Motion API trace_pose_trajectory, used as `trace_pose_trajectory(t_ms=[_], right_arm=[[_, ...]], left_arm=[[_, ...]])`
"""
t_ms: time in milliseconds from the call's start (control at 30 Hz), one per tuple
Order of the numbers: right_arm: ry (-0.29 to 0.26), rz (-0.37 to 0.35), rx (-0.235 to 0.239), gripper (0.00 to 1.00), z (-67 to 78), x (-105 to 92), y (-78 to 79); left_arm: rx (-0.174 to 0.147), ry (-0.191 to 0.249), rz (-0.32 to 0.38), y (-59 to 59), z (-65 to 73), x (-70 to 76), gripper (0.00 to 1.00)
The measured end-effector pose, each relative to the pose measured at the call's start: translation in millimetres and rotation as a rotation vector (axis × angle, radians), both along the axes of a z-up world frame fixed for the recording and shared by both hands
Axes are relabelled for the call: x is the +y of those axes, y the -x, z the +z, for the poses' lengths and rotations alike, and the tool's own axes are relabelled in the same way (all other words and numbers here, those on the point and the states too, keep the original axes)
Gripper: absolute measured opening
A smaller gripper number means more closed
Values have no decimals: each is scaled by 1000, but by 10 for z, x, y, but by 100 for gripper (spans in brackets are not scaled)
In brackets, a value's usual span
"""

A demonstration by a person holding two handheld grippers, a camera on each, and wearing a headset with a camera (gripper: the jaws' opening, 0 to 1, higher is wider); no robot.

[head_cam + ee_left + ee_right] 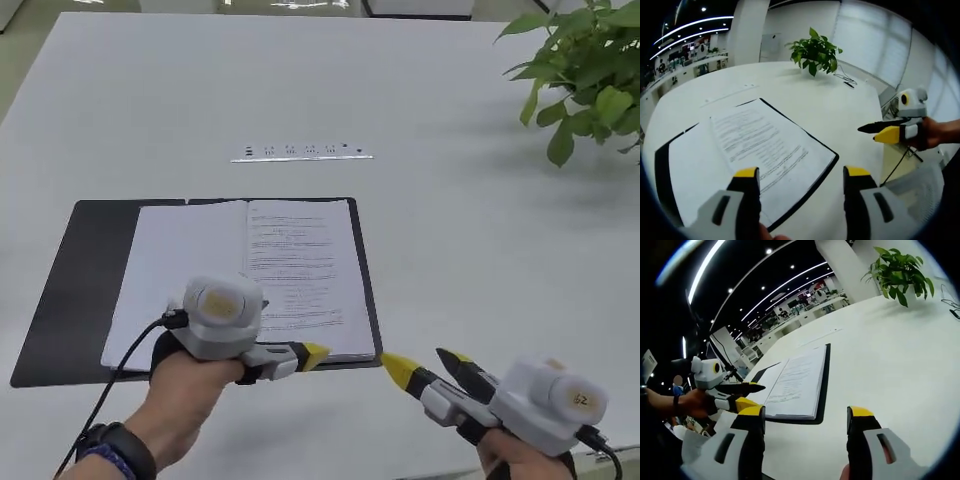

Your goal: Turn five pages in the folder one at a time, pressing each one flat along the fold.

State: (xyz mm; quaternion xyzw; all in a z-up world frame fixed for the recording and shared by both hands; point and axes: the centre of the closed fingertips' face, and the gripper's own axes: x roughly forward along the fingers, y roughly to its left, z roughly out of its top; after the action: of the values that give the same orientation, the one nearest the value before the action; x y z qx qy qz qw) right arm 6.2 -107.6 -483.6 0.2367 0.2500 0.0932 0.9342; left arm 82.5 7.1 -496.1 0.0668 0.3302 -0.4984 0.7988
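The black open folder (60,310) lies flat on the pale grey table (470,220), its stack of white printed pages (300,265) facing up. The left gripper (314,354) sits over the stack's near right corner with its jaws spread. The right gripper (428,366) hangs over bare table just beside that corner, jaws also apart. The sheets lie tight together, so a pinch may catch two at once or crumple the corner. Nothing pins the folder, so a pull could slide it.
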Motion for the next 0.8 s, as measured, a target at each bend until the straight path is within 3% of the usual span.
trace_pose_trajectory(t_ms=[267,600,800], right_arm=[[-17,-7,6,65,-3,-38,11],[-8,18,12,65,-7,-29,27],[-7,27,23,65,-28,-13,68]], left_arm=[[28,-19,15,-38,-289,-204,63],[-28,-29,38,-116,-390,-320,59],[-38,-19,22,-87,-441,-465,62]])
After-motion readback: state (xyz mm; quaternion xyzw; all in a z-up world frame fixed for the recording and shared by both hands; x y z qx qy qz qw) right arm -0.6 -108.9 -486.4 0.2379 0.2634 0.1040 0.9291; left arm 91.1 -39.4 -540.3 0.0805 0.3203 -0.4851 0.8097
